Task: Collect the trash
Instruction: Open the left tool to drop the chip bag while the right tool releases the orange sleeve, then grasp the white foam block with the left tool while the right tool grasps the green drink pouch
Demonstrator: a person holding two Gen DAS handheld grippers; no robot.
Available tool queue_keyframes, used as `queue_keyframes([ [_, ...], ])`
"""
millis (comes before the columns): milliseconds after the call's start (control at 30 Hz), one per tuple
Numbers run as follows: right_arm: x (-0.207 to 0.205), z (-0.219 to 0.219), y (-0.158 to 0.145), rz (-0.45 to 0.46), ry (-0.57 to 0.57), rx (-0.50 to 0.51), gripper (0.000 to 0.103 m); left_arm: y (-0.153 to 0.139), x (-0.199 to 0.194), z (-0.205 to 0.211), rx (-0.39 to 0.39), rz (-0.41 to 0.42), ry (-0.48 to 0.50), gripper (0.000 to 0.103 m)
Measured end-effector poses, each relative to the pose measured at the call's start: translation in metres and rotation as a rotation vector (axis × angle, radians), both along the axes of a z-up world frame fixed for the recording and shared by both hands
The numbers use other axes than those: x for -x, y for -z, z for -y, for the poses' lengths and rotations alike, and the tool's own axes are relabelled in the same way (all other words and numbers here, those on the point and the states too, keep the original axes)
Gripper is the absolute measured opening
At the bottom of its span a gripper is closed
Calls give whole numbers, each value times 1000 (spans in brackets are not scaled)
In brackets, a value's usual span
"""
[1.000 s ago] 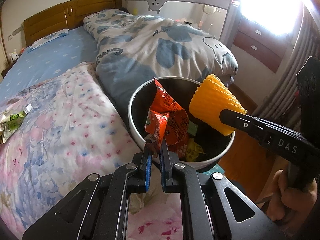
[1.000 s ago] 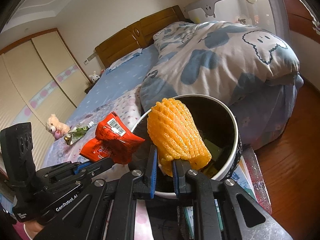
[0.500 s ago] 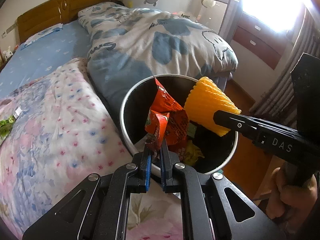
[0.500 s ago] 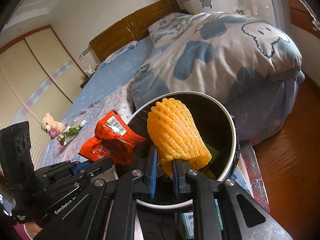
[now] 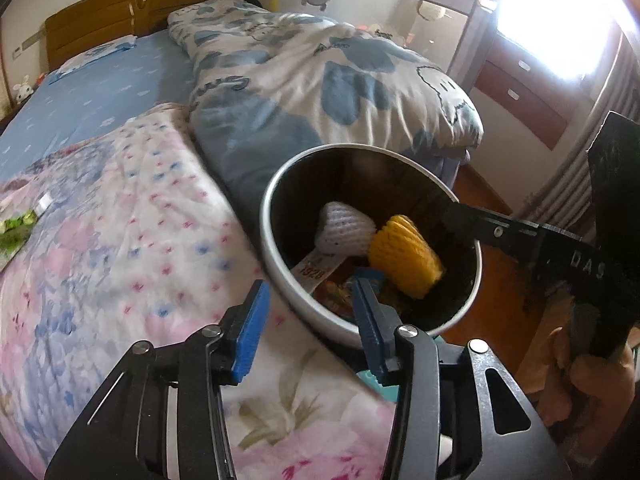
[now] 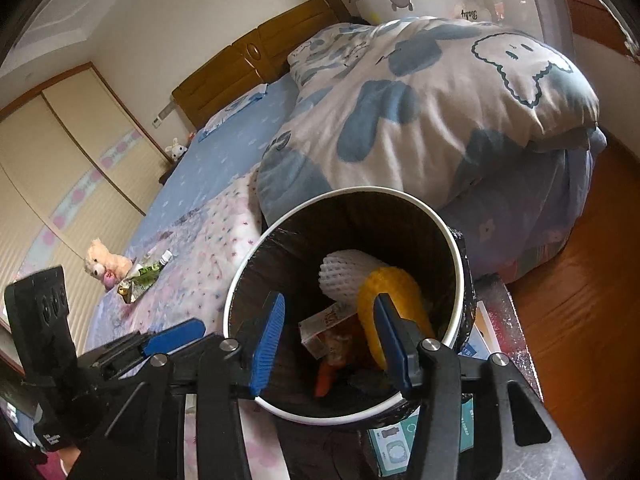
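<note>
Both grippers over the round white-rimmed trash bin with black liner (image 6: 448, 236), parked at the bed edge.

Left gripper (image 5: 310, 316): jaws opening, about half spread, nothing between the blue pads. It sits at the bin's near rim, one pad over the pink floral quilt (image 5: 120, 240), the other over the bin mouth.

Right gripper (image 6: 328, 340): jaws also opening, about half spread, pads clear of everything. Pointed down into the bin. In the left wrist view its black finger reaches across the bin's far-right rim.

Trash inside the bin:
- yellow foam fruit net (image 6: 394, 292), blurred, lying against the right inner wall, just beside the right gripper's right pad but not pinched
- white foam fruit net (image 6: 348, 276), touching the yellow one
- red snack wrapper (image 6: 332, 364) at the bottom, partly under a flat printed carton (image 5: 316, 266)

Still on the quilt, well apart from the bin: green-and-silver wrapper (image 6: 142, 280), near a beige plush toy (image 6: 106, 266).

Blue-and-white cloud-print duvet (image 5: 340, 76) bunched behind the bin.
</note>
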State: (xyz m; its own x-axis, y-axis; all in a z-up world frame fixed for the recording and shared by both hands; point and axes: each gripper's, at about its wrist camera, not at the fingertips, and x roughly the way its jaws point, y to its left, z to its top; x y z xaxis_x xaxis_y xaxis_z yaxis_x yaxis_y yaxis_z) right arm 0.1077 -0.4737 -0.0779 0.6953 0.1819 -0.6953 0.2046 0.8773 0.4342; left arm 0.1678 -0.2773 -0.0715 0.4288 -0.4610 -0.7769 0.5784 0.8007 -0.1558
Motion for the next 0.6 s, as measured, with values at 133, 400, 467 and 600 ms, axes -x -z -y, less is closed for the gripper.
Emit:
queue_keyframes([
  [133,2,-9,-3,19,2,-4,64,5,4,-28,9,-3,-58,55],
  [400,-1,-58,-8,60,-55,6,88,17,5,-108,33,-45,-224,62],
  [467,-6,-74,-8,67,-81,-3,89,17,5,-128,41,-44,-263,62],
  [600,-16,-103,-6,67,-124,-11,89,15,5,-167,42,-21,-341,62],
])
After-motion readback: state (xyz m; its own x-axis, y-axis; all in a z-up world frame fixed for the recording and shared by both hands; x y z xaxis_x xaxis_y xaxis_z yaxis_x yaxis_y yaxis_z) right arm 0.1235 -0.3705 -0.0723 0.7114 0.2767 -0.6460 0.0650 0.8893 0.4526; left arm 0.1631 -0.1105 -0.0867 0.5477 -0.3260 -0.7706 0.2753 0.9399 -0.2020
